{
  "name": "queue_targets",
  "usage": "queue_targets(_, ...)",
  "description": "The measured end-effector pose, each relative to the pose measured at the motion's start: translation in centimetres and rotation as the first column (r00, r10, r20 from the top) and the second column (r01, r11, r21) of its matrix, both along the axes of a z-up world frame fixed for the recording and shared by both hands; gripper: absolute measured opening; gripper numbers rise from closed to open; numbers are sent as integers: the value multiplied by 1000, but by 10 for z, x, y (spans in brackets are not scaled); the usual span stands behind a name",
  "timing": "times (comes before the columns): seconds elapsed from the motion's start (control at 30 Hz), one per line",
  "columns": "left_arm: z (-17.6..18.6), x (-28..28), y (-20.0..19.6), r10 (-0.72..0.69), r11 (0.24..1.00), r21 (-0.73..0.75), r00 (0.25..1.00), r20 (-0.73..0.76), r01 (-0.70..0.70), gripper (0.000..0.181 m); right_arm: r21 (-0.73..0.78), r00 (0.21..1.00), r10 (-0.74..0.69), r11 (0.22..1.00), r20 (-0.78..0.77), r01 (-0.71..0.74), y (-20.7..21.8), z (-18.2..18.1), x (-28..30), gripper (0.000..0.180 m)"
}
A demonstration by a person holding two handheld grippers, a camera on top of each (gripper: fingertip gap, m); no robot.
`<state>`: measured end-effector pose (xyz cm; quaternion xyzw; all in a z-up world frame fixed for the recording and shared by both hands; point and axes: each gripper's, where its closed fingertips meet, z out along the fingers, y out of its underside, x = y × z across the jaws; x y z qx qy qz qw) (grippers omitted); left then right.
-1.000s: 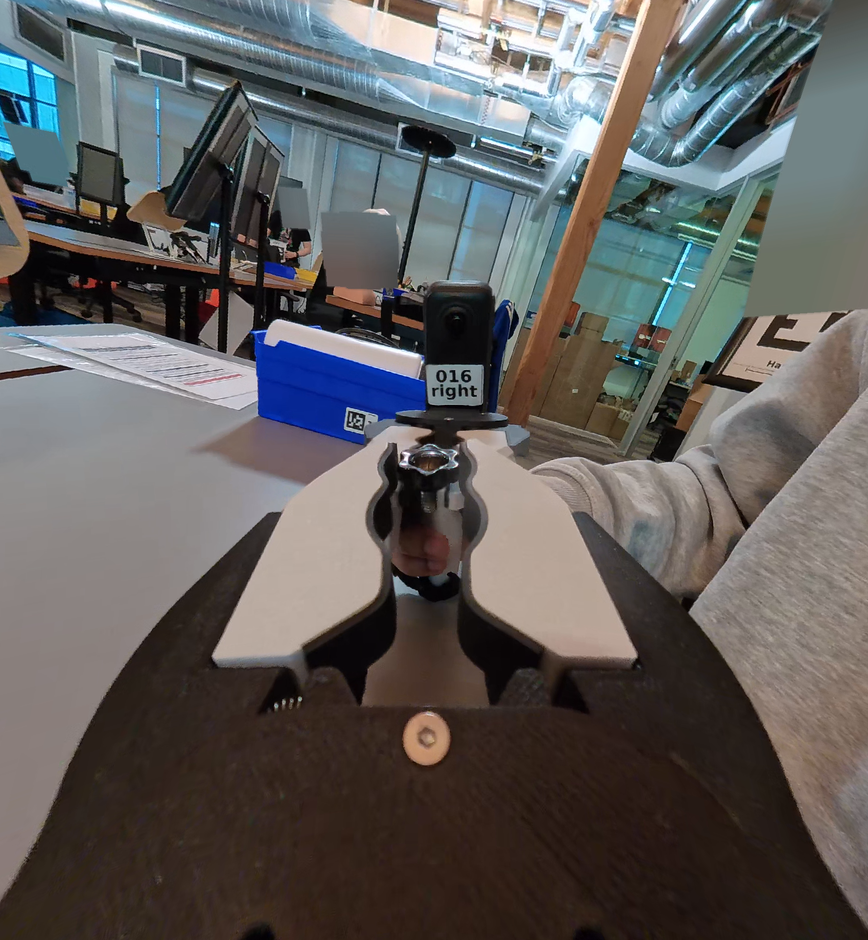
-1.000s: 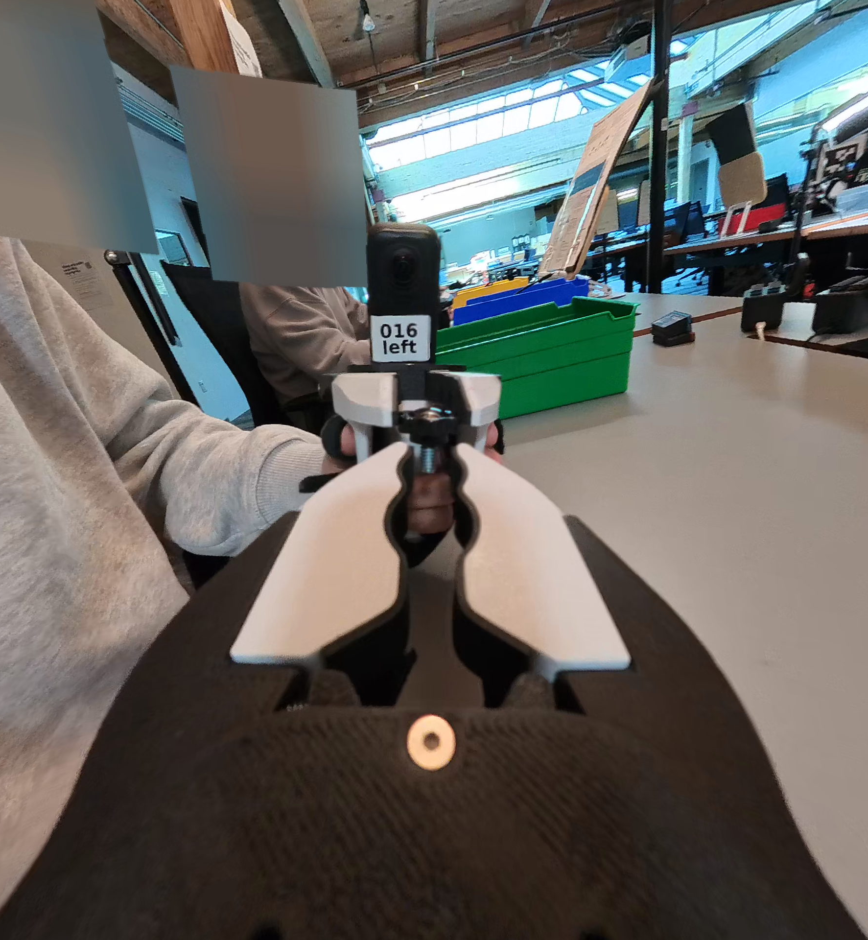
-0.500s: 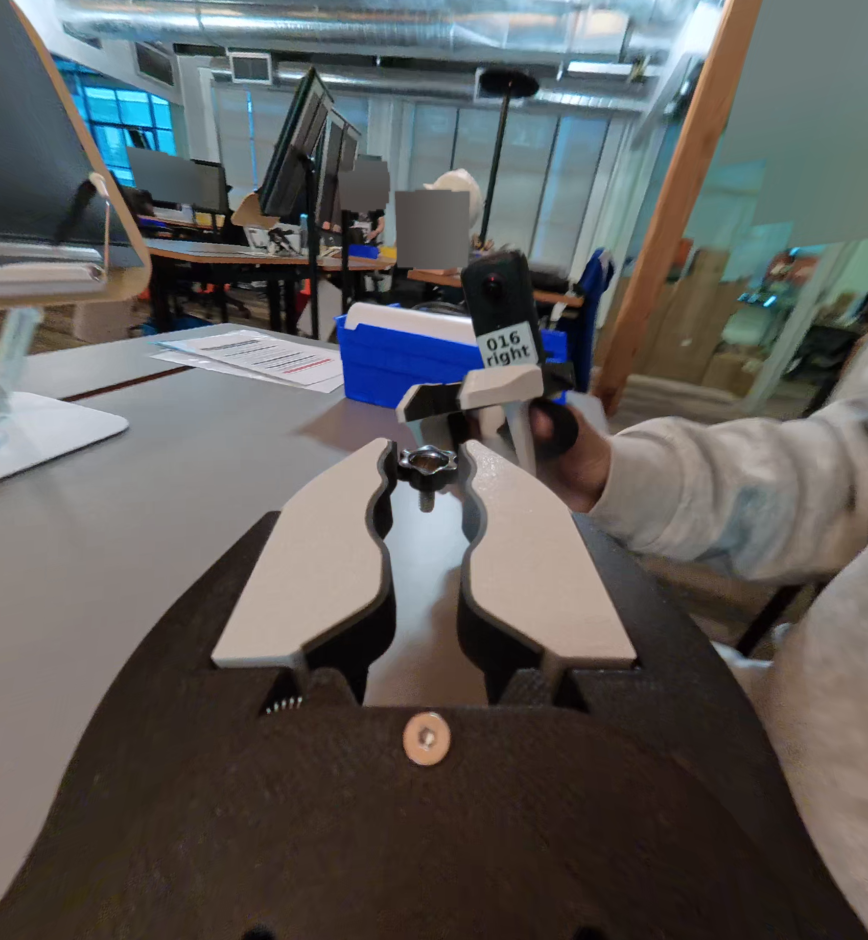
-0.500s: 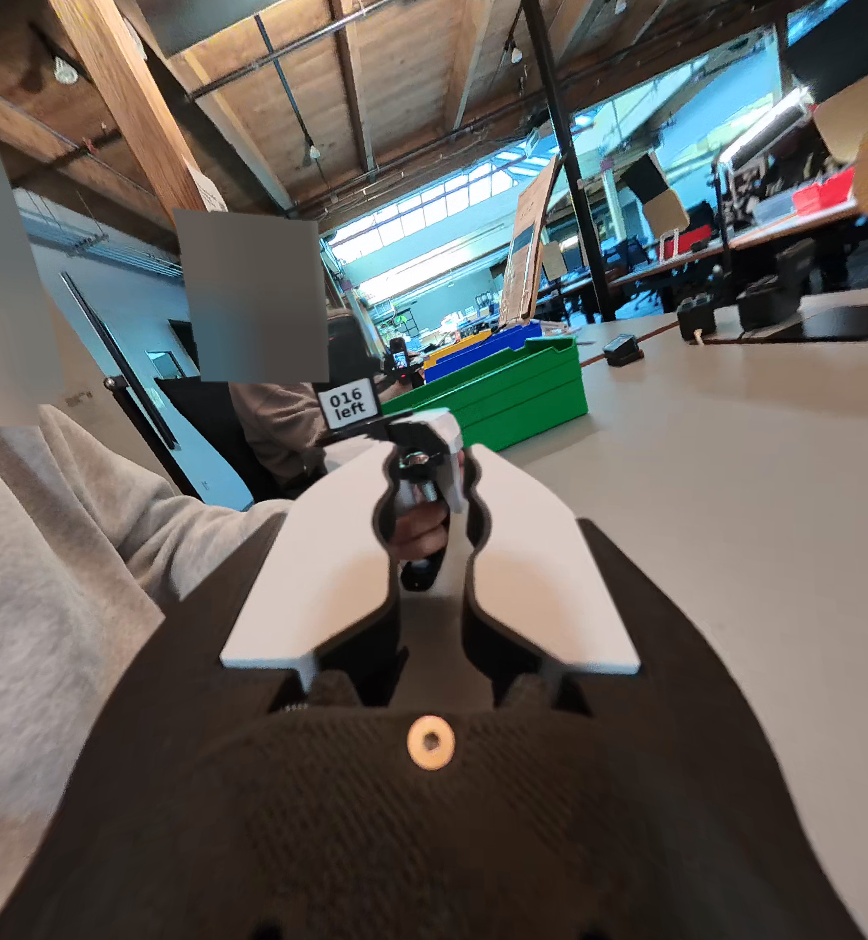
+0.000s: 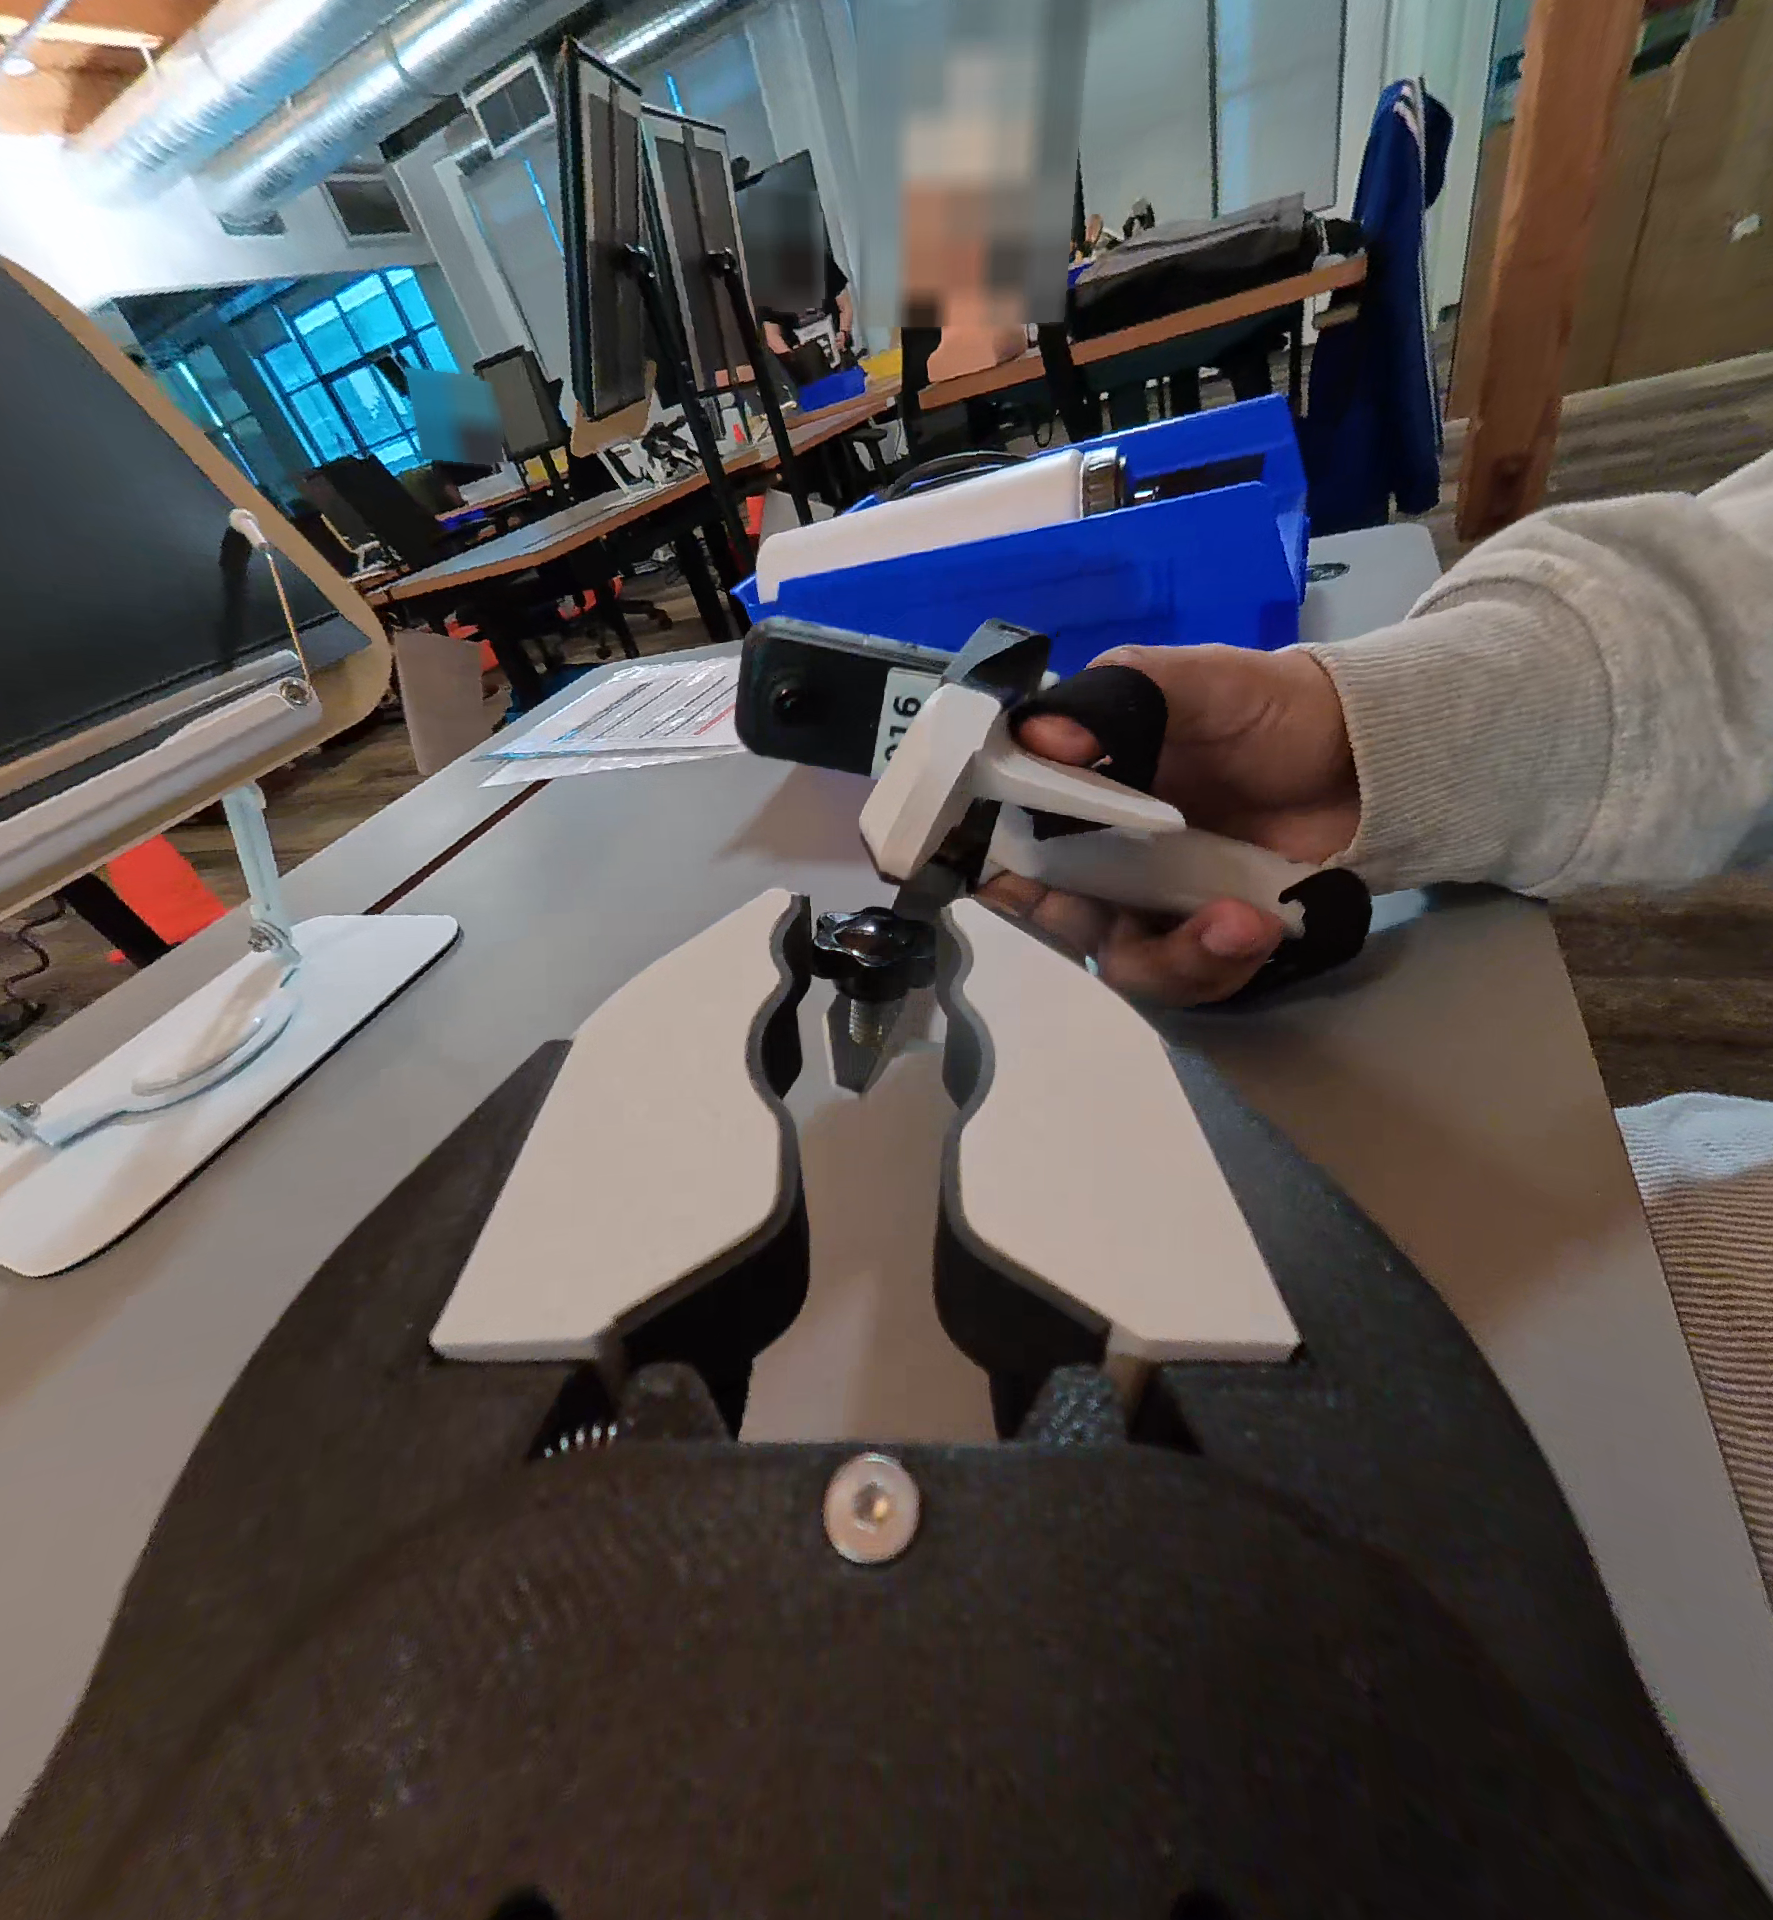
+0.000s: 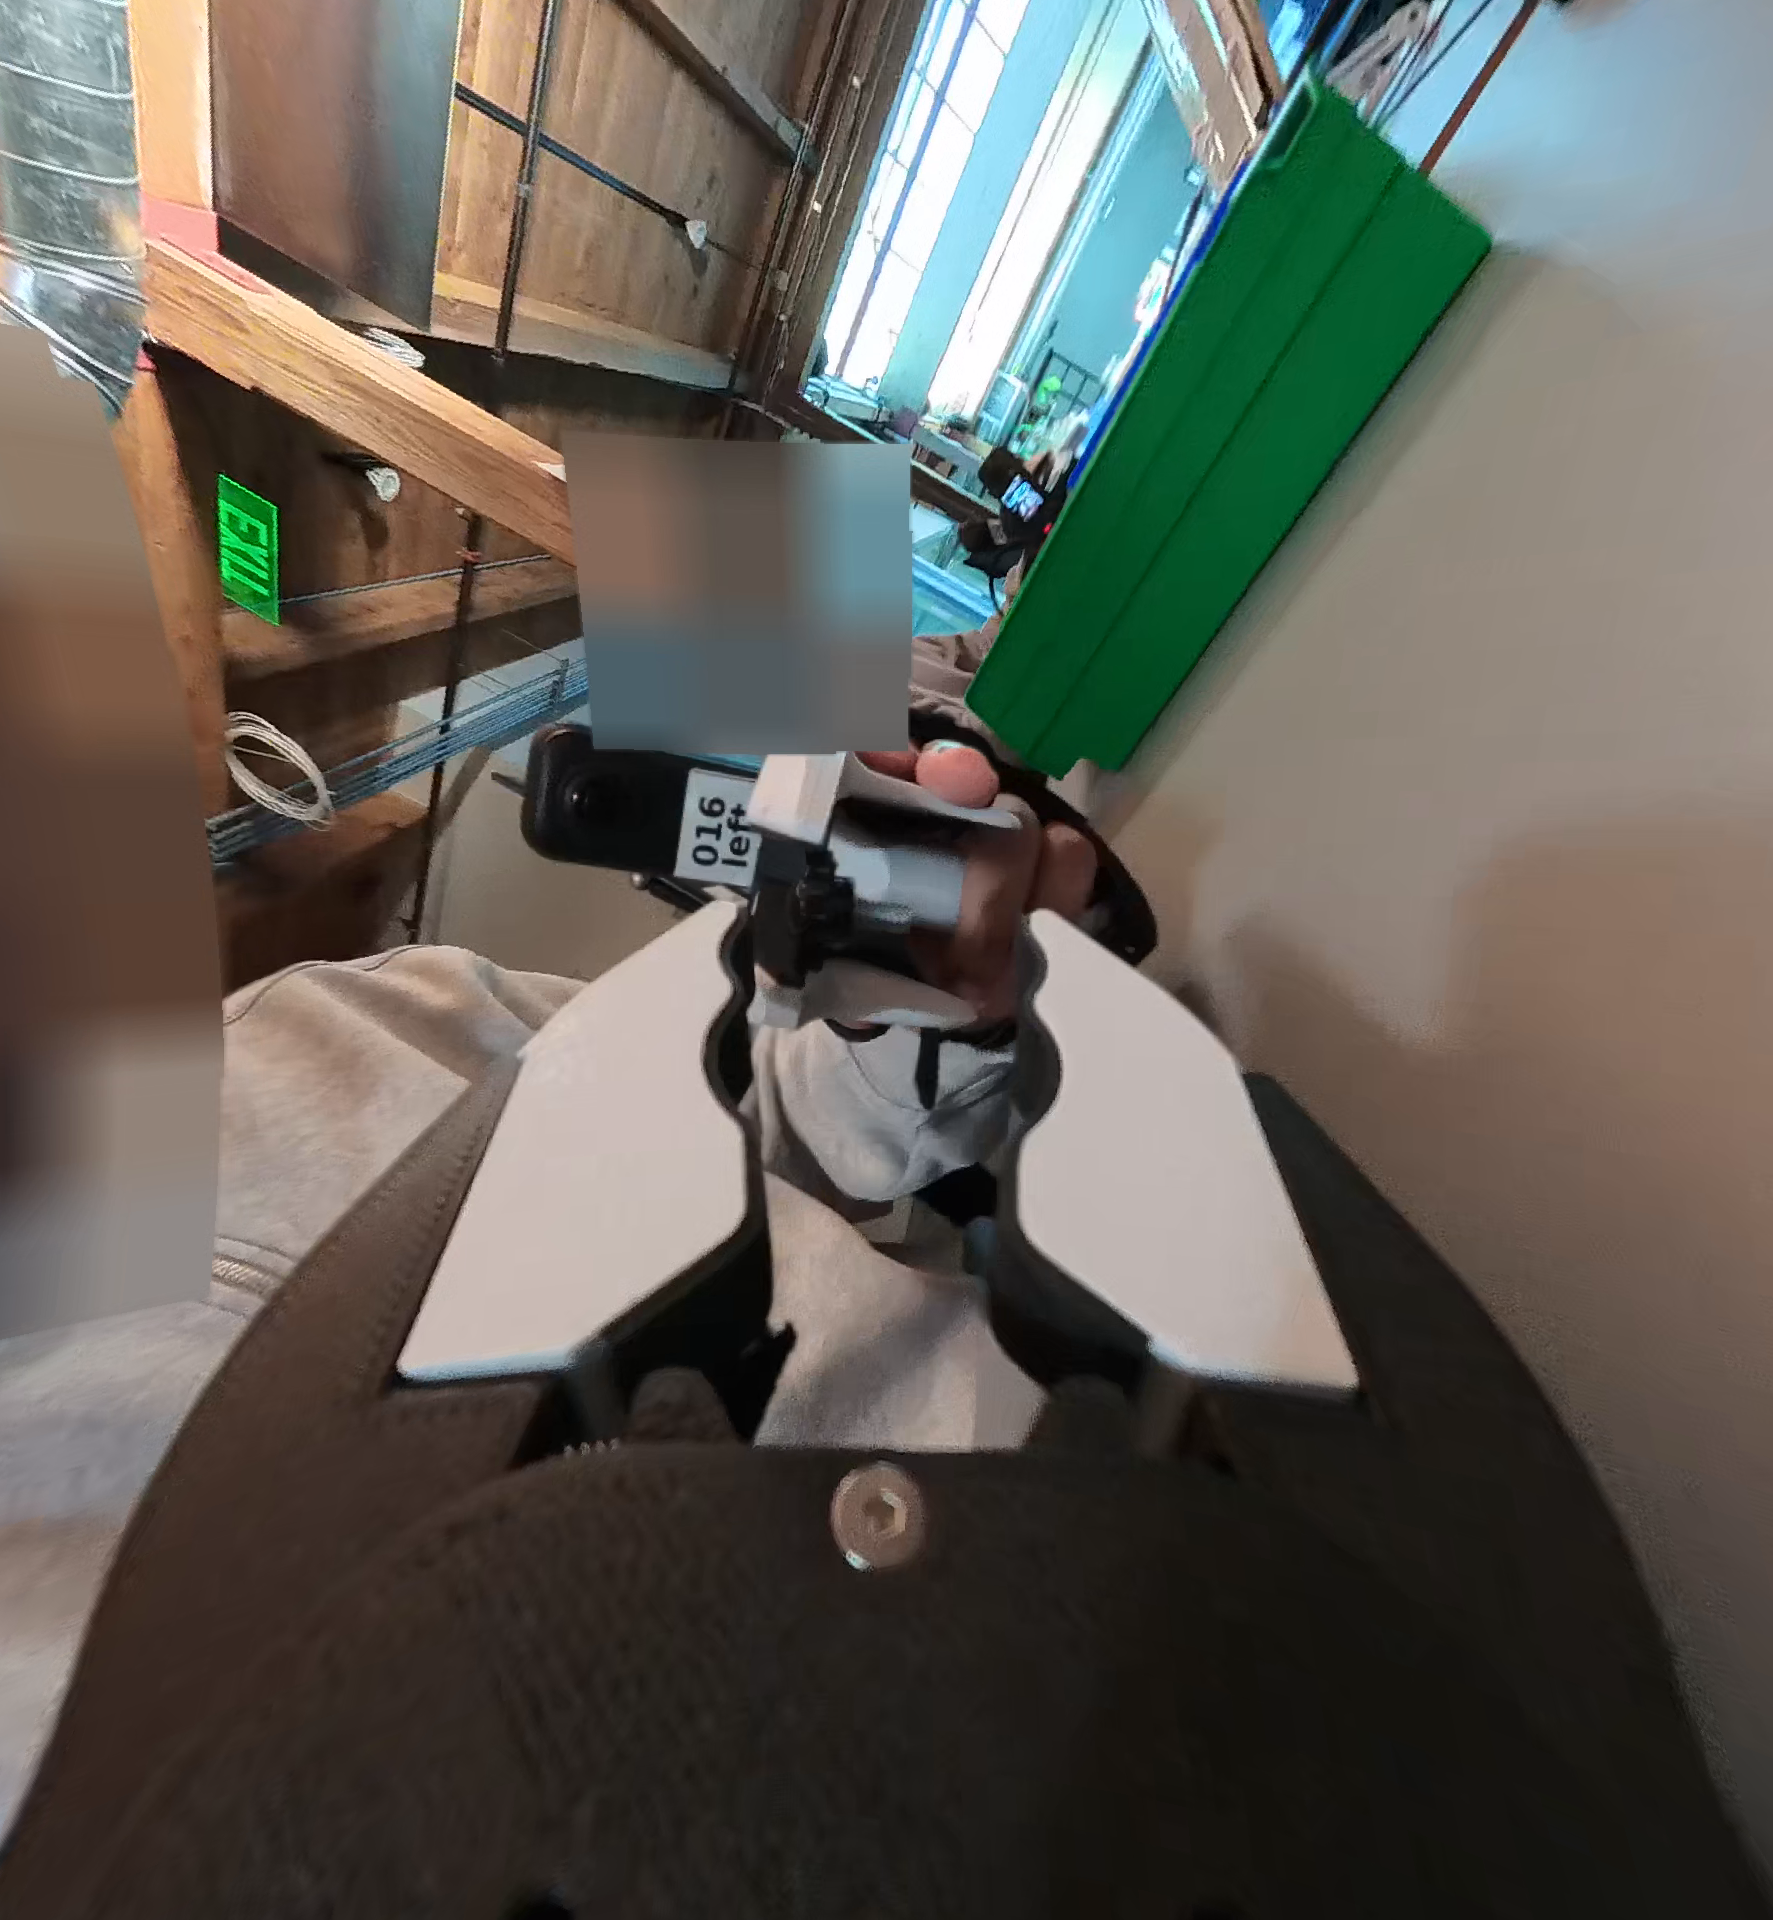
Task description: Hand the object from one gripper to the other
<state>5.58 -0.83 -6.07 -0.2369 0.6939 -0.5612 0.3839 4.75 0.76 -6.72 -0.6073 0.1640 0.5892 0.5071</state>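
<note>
The object is a knob screw [image 5: 869,961]: a black lobed knob head on a short threaded metal shank. It sits clamped between the tips of the left gripper [image 5: 874,971], shank pointing back toward the camera, above the grey tabletop [image 5: 570,894]. The right gripper [image 5: 949,800], rolled on its side, is just beyond the knob; whether they touch cannot be told. In the right wrist view, the right gripper's [image 6: 877,971] fingers [image 6: 643,1101] stand apart, holding nothing.
</note>
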Motion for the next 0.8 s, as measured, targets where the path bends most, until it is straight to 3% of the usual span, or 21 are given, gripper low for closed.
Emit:
queue_targets(0.17,-6,-2,-7,-14,998,60,1000,8,13,23,-12,995,81,997,-60,-82,-3,0,-12,42)
queue_targets(0.27,-7,-2,-9,-18,997,71,1000,8,17,23,5,993,101,995,-55,-101,-4,1,-15,25)
queue_targets(0.47,-6,-1,-9,-21,999,46,1000,5,21,23,7,997,73,997,38,-73,-4,0,-14,24)
queue_targets(0.63,3,2,-4,-18,996,-87,1000,-16,17,53,79,980,-33,997,195,18,0,6,-9,24)
queue_targets(0.8,17,2,8,-87,942,-331,993,-75,57,50,213,863,-217,968,456,131,3,11,0,24)
